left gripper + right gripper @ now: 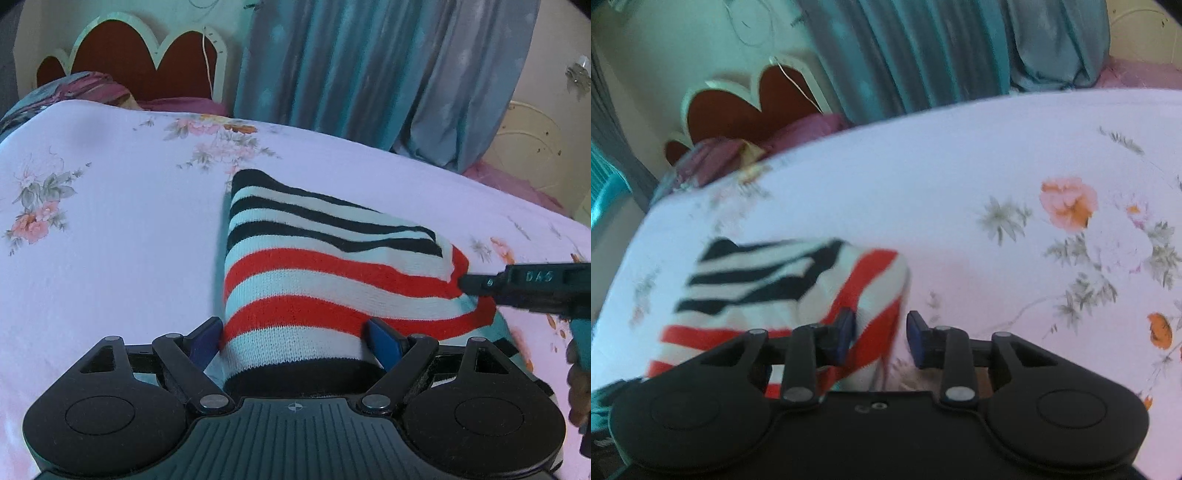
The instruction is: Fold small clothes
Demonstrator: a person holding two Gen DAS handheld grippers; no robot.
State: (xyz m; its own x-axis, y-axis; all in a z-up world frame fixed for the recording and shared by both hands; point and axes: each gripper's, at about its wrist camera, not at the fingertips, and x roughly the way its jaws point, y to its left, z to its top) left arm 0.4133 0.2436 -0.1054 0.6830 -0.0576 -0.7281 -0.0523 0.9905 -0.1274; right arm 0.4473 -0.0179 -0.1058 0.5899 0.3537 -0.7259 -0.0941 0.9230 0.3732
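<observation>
A small knitted garment [314, 273] with black, red and white stripes lies on the floral bedsheet [110, 258]. My left gripper [295, 339] stands wide open astride its near, black-edged end, one blue pad on each side. My right gripper [469, 284] comes in from the right, its tip at the garment's red-striped right corner. In the right wrist view, which is blurred, the right gripper [881, 336] has its jaws partly apart around the garment's [768, 280] right edge. The left pad lies against the fabric, and bare sheet shows beside the right pad.
The bed [960, 184] stretches wide on both sides of the garment. A red headboard [140, 62] and a dark pillow [74, 88] are at the far left, and teal curtains [351, 74] hang behind the bed. A hand [580, 376] shows at the right edge.
</observation>
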